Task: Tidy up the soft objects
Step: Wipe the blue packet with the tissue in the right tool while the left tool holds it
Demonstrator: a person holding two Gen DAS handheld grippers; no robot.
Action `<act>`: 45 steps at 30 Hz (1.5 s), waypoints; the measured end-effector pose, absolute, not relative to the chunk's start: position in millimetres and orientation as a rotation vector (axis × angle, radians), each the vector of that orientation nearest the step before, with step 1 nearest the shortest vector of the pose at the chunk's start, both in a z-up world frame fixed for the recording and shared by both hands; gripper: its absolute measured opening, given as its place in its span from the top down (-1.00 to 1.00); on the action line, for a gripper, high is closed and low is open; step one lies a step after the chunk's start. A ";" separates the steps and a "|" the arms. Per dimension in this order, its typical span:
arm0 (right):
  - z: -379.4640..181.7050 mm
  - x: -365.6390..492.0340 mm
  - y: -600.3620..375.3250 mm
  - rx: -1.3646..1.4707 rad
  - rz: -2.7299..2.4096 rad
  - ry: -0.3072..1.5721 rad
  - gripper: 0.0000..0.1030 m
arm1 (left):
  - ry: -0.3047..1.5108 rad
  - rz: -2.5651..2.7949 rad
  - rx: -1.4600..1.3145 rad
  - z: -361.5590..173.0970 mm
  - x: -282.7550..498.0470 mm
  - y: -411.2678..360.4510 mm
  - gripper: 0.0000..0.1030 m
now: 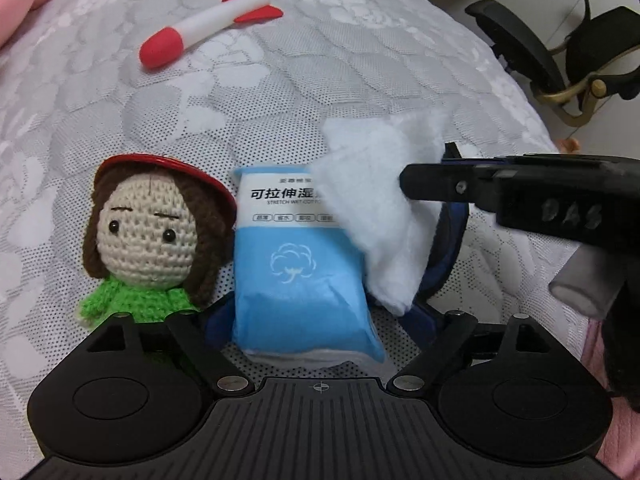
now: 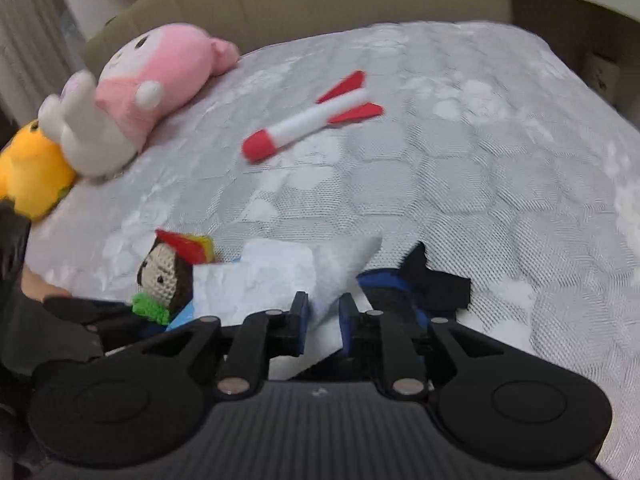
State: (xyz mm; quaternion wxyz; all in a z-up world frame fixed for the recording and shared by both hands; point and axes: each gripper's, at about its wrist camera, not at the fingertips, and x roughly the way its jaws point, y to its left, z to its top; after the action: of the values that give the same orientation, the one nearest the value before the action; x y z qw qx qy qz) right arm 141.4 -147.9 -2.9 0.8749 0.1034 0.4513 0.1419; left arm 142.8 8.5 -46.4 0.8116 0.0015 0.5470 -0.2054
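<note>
Your right gripper (image 2: 323,326) has its blue-padded jaws pinched on a white cotton sheet (image 1: 376,216), which hangs over the right edge of the blue wet-cotton pack (image 1: 298,268). Your left gripper (image 1: 316,320) stands wide apart, its jaws either side of that pack and gripping nothing. Just left of the pack lies the crochet doll (image 1: 154,236) in a red hat. Farther across the grey patterned mattress (image 1: 360,92) rests the foam rocket (image 1: 208,20), and at the far left edge a pink plush (image 2: 160,76) lies against a yellow plush (image 2: 30,168).
</note>
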 end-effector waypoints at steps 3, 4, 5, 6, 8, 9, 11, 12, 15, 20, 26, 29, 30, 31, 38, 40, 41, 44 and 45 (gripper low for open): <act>-2.4 147.6 -150.3 0.286 0.335 0.937 0.17 | 1.168 -0.453 0.006 -47.3 142.6 5.9 -0.81; -2.5 151.1 -146.5 0.288 0.351 0.936 0.14 | 1.169 -0.453 0.006 -47.4 141.1 5.7 -0.81; -3.9 155.4 -140.9 0.288 0.376 0.938 0.12 | 1.170 -0.452 0.005 -47.5 139.5 5.6 -0.81; -7.3 160.4 -134.1 0.286 0.411 0.949 0.05 | 1.170 -0.449 -0.001 -47.9 138.7 6.3 -0.81; -15.0 168.9 -119.7 0.268 0.457 0.962 0.13 | 1.169 -0.441 -0.005 -48.5 136.9 8.4 -0.81; -16.8 170.3 -112.1 0.224 0.439 0.941 0.46 | 1.166 -0.436 -0.004 -48.4 135.4 9.8 -0.81; -14.9 169.1 -103.5 0.150 0.402 0.895 0.86 | 1.165 -0.445 -0.036 -46.2 133.1 15.7 -0.82; -13.3 167.9 -102.6 0.136 0.382 0.883 0.86 | 1.166 -0.448 -0.058 -44.9 132.5 19.3 -0.82; -14.8 161.3 -113.7 0.211 0.421 0.925 0.87 | 1.198 -0.495 -0.142 -44.0 135.0 31.5 -0.87; -18.7 149.6 -134.7 0.360 0.503 1.006 0.87 | 1.245 -0.574 -0.224 -47.7 138.0 46.3 -0.89; -18.1 130.8 -160.3 0.306 0.455 1.033 0.87 | 1.244 -0.538 -0.218 -43.8 143.8 39.3 -0.90; -21.2 125.5 -181.1 0.342 0.419 1.043 0.87 | 1.238 -0.483 -0.185 -40.4 158.6 29.7 -0.92; -21.4 123.4 -187.9 0.365 0.412 1.042 0.87 | 1.240 -0.455 -0.169 -39.9 165.9 25.6 -0.93; -21.1 121.5 -192.9 0.384 0.402 1.035 0.87 | 1.253 -0.439 -0.165 -40.8 173.2 22.1 -0.93; -16.7 105.2 -217.9 0.487 0.346 0.986 0.84 | 1.170 -0.321 0.078 -41.2 203.6 -14.4 -0.38; -14.3 101.5 -225.1 0.498 0.322 0.973 0.84 | 1.122 -0.341 0.101 -32.7 199.5 -18.2 -0.13; -12.8 101.2 -228.9 0.504 0.313 0.964 0.84 | 1.092 -0.389 0.054 -25.3 193.9 -15.0 -0.13; -3.2 105.7 -237.9 0.513 0.302 0.926 0.84 | 0.888 -0.454 0.016 0.6 160.7 -4.4 -0.17; 0.6 109.4 -238.5 0.519 0.308 0.912 0.84 | 0.823 -0.462 0.043 6.5 147.7 -1.9 -0.23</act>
State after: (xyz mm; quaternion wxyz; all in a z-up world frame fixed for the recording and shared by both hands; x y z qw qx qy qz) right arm 109.4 -238.5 0.6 0.8540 0.2470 0.4338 0.1465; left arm 147.7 -1.9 6.5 0.8906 0.0209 0.3962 -0.2224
